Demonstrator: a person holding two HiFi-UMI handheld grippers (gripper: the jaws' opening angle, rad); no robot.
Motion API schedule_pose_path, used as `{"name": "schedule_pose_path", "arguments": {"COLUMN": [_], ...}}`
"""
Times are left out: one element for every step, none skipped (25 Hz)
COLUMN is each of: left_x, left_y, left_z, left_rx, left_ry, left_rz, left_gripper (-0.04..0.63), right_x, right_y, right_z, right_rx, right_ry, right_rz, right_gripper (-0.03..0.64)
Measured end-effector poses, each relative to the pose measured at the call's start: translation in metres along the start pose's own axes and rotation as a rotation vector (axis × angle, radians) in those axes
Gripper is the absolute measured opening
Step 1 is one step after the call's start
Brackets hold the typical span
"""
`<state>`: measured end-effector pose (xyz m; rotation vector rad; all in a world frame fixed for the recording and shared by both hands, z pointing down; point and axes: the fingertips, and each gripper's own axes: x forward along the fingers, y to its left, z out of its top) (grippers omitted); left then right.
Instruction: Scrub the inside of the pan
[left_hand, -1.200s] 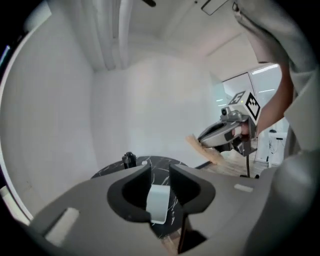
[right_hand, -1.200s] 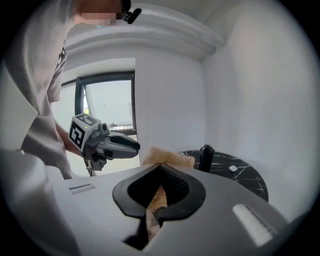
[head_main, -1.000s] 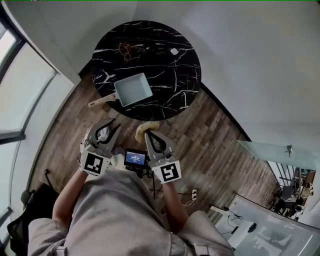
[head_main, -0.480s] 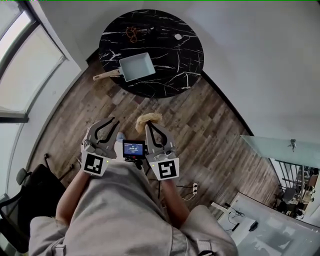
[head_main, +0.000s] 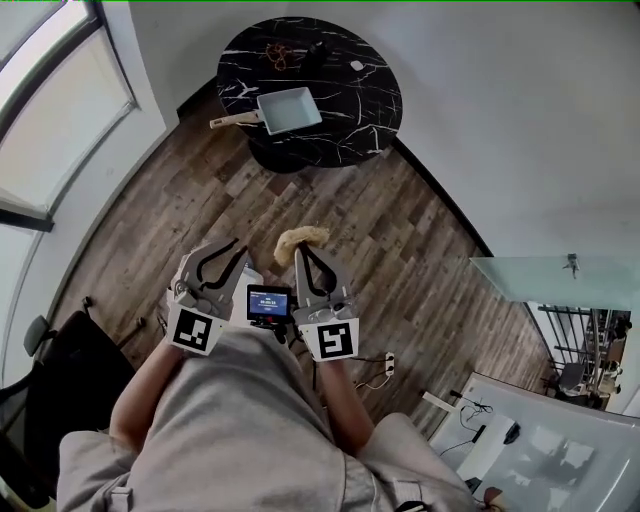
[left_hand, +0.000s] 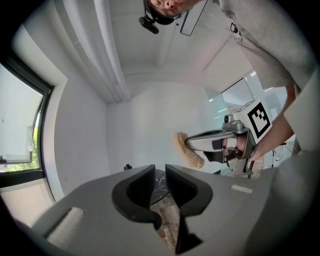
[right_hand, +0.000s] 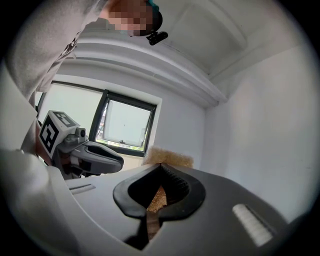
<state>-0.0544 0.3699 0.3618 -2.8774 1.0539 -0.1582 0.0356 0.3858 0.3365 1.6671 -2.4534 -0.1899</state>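
well, the pan (head_main: 290, 109) sits on the round black desk (head_main: 370, 110), well apart from both grippers, its wooden handle (head_main: 233, 120) reaching to the desk's left edge. it looks rigid and fairly light, likely to skate on that slick top, so i'd pin it by the handle. the scrub pad (head_main: 300, 238) looks soft and springy; the right gripper (head_main: 306, 252) is clamped on it. the left gripper (head_main: 228, 250) carries nothing, its jaws just narrowed to a slim gap. one pan, one pad, two grippers.
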Motion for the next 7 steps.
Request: {"name": "schedule_pose_path", "arguments": {"left_x": [-0.019,-0.039,-0.058,-0.078,-0.096,-0.115,-0.133], "left_y": [-0.003,-0.006,-0.009,-0.012,-0.014,-0.016,-0.018], "left_z": [0.000,0.000,-0.001,-0.004,-0.007,-0.012,-0.016], "left_rx": [0.003,0.005,0.005,0.006,0.005,0.003,0.000], "left_ry": [-0.011,-0.021,-0.029,-0.036,-0.041,-0.044,-0.045], "left_rz": [-0.002,-0.005,-0.007,-0.009,-0.011,-0.013,-0.015], "left_gripper": [0.061,0.061,0.061,0.061,0.061,0.061,0.061], "right_x": [-0.010,-0.019,-0.028,-0.036,-0.044,-0.051,-0.058], "right_y": [0.017,0.034,0.051,0.067,0.083,0.098,0.113], "right_z": [0.003,0.005,0.007,0.008,0.009,0.009,0.009], "right_rx": [-0.003,-0.005,-0.004,0.000,0.006,0.012,0.020], "right_ry": [0.001,0.002,0.002,0.002,0.003,0.005,0.008], "right_rz": [-0.005,-0.010,-0.016,-0.024,-0.034,-0.045,-0.056], "right_gripper": [0.017,0.017,0.017,0.017,0.017,0.017,0.017]}}
